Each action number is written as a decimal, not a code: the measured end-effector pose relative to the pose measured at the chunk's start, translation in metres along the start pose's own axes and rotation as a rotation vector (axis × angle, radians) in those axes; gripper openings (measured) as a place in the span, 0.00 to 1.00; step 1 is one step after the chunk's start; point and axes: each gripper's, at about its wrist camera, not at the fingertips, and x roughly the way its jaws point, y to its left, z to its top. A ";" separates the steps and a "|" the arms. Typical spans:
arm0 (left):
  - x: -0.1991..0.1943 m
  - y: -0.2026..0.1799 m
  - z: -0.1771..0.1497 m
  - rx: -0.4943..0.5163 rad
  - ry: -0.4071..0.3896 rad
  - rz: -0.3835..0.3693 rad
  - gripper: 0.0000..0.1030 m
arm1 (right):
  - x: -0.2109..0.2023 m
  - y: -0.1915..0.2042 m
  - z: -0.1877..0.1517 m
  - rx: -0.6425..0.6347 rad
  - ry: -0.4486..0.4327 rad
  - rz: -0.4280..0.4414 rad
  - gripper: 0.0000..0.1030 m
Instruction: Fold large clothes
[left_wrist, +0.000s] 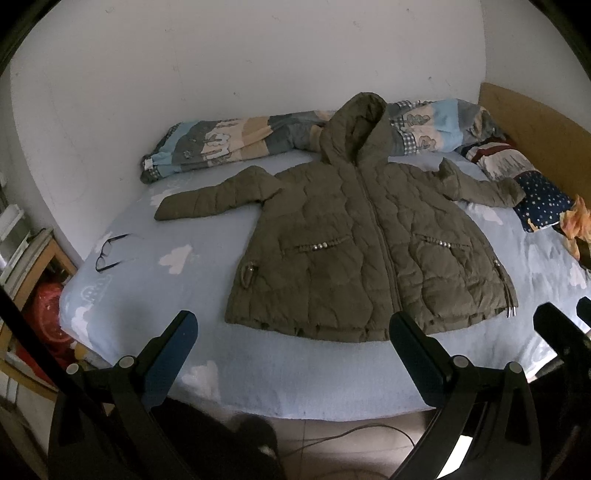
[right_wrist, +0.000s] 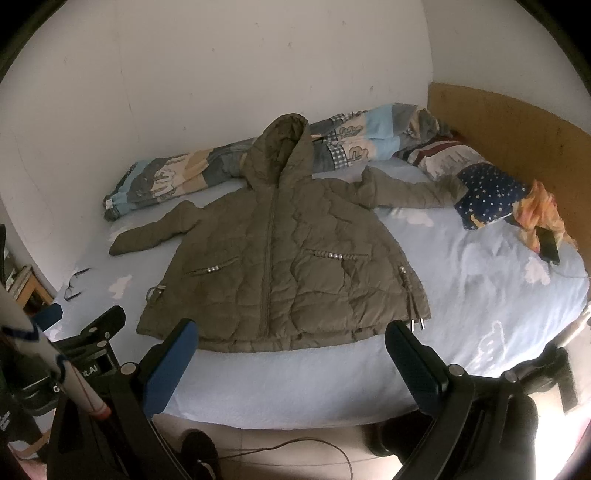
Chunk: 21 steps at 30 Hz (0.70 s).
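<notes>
An olive-green hooded puffer jacket (left_wrist: 354, 236) (right_wrist: 280, 266) lies flat and zipped on the light blue bed sheet (left_wrist: 155, 288) (right_wrist: 461, 295), hood toward the wall, both sleeves spread out sideways. My left gripper (left_wrist: 293, 325) hovers open just short of the jacket's hem, nothing between its blue-padded fingers (left_wrist: 173, 354). My right gripper (right_wrist: 290, 332) is open too, over the hem near the bed's front edge, and holds nothing. The left gripper's body (right_wrist: 88, 332) shows at the left of the right wrist view.
A rolled patterned quilt (left_wrist: 229, 140) (right_wrist: 184, 173) lies along the wall behind the hood. Pillows (left_wrist: 535, 192) (right_wrist: 480, 184), an orange cloth (right_wrist: 539, 214) and a phone (right_wrist: 548, 245) sit at the right by the wooden headboard (right_wrist: 517, 125). Glasses (left_wrist: 109, 251) lie on the left. A cable (right_wrist: 295, 446) runs on the floor.
</notes>
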 end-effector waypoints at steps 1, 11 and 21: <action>0.002 0.001 -0.002 -0.005 0.004 0.000 1.00 | -0.002 -0.002 0.001 0.025 0.015 0.010 1.00; 0.080 0.004 0.047 -0.034 0.007 -0.014 1.00 | 0.046 -0.022 0.002 0.098 0.115 0.010 1.00; 0.263 -0.042 0.124 -0.118 0.134 -0.116 1.00 | 0.112 -0.096 0.042 0.233 0.179 -0.119 1.00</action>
